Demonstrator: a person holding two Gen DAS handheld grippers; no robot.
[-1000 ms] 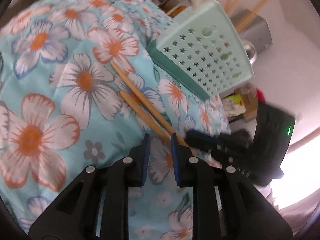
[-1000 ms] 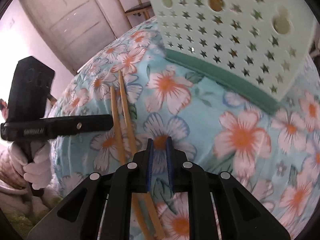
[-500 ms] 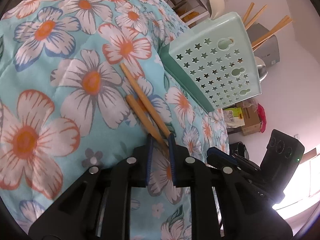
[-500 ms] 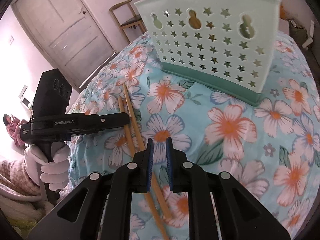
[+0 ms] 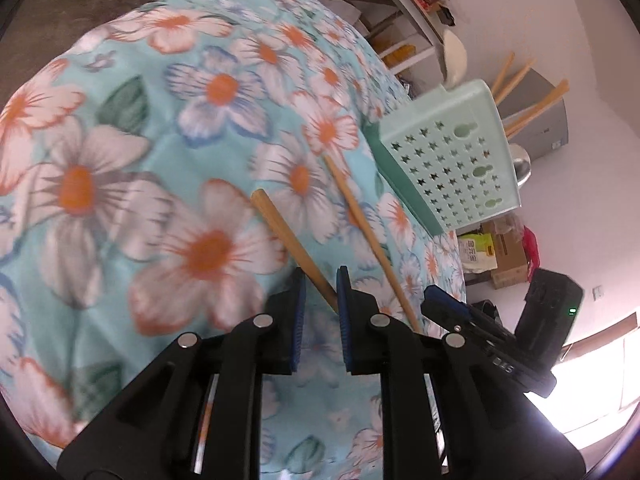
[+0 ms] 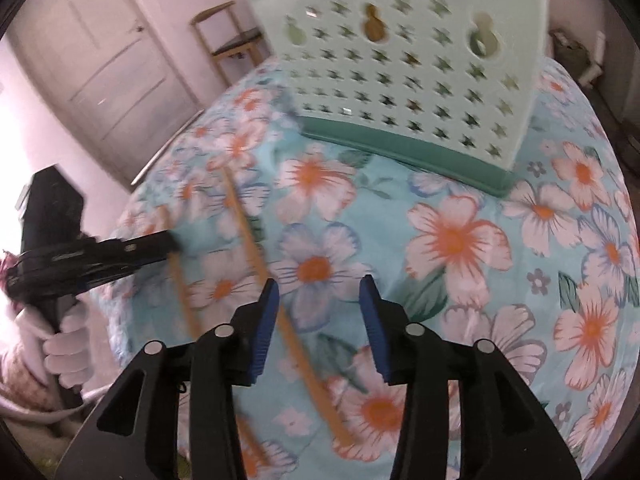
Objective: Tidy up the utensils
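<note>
My left gripper (image 5: pixel 321 312) is shut on one wooden chopstick (image 5: pixel 288 240), which sticks forward above the floral cloth (image 5: pixel 120 160). A second chopstick (image 5: pixel 368 240) lies on the cloth just right of it. In the right wrist view my right gripper (image 6: pixel 319 312) hovers over that lying chopstick (image 6: pixel 248 240). Its jaws are opening, and the stick passes under the left pad without being pressed. The left gripper (image 6: pixel 160 242) is at the left there, carrying its blurred chopstick (image 6: pixel 180 284). A mint basket (image 5: pixel 452 160) (image 6: pixel 400 60) with star holes stands behind, holding more chopsticks (image 5: pixel 536 108).
A gloved hand (image 6: pixel 64 352) holds the left gripper's handle. A white door (image 6: pixel 108 80) and a wooden chair (image 6: pixel 228 40) stand beyond the table. A shelf (image 5: pixel 400 4), a grey box (image 5: pixel 548 132) and cardboard boxes (image 5: pixel 504 248) lie past the table's far edge.
The left gripper has lifted one chopstick and swung it left, away from the other. The right gripper's jaws have spread from shut to open.
</note>
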